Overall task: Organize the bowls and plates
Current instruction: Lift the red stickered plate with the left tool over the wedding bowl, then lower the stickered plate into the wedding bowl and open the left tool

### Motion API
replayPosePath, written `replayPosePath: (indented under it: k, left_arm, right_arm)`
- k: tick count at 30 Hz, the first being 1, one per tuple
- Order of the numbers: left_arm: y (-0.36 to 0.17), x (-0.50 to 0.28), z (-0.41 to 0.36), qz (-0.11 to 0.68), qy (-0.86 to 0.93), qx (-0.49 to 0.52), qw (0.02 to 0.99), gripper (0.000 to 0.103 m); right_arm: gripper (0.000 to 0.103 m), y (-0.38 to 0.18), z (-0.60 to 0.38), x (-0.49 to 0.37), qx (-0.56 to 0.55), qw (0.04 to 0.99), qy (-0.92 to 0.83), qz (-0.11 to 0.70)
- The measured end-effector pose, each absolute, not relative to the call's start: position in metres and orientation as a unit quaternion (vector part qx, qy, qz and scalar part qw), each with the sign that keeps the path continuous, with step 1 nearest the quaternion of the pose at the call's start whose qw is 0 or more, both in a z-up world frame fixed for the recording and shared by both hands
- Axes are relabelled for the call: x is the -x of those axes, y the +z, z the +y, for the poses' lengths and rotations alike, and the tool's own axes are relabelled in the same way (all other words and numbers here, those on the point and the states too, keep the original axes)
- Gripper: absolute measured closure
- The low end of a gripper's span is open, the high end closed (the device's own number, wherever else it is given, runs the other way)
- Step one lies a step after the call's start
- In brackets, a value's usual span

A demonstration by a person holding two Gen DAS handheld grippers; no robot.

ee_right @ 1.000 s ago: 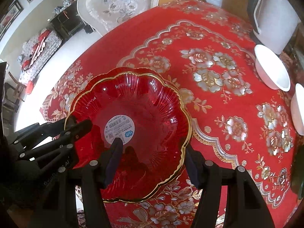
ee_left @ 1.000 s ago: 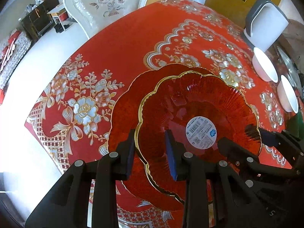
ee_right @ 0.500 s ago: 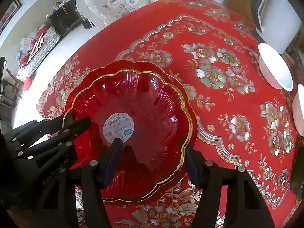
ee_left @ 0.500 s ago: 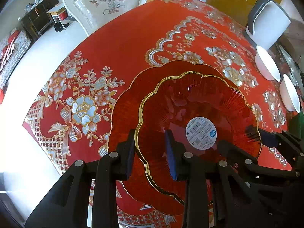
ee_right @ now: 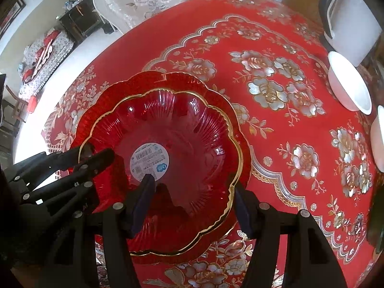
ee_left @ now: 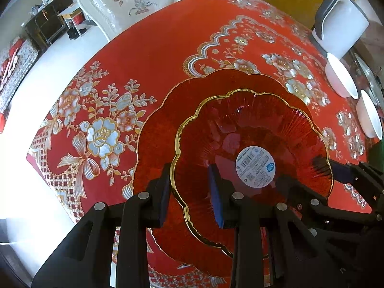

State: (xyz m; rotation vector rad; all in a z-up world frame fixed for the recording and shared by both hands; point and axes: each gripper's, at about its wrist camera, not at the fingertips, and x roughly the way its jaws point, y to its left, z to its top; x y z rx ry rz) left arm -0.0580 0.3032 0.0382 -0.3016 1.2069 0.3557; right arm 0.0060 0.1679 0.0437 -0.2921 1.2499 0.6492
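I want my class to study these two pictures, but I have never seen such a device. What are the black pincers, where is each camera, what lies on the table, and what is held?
A person holds a hand-held pincer in each hand; a camera on each looks along its fingers. In the left view, the left gripper straddles the gold rim of a red glass bowl. In the right view, the right gripper straddles the opposite rim. Beneath the bowl is a larger red plate. The red flowered tablecloth also carries two white bowls and a white jug.

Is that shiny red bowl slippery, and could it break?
Probably both. The red bowl looks glossy like glass, so the pads could slip on its thin gold rim. It looks stiff and breakable, which may be why both grippers straddle its edge.
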Motion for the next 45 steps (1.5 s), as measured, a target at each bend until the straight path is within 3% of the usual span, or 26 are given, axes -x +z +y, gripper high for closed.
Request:
replayPosePath:
  k: [45]
  left_arm:
    - [0.035,0.067,0.308,0.567,0.138,0.128,0.802,0.071]
  right_arm:
    - [0.038,0.036,0.183,0.003,0.197,0.742,0.304,0.564]
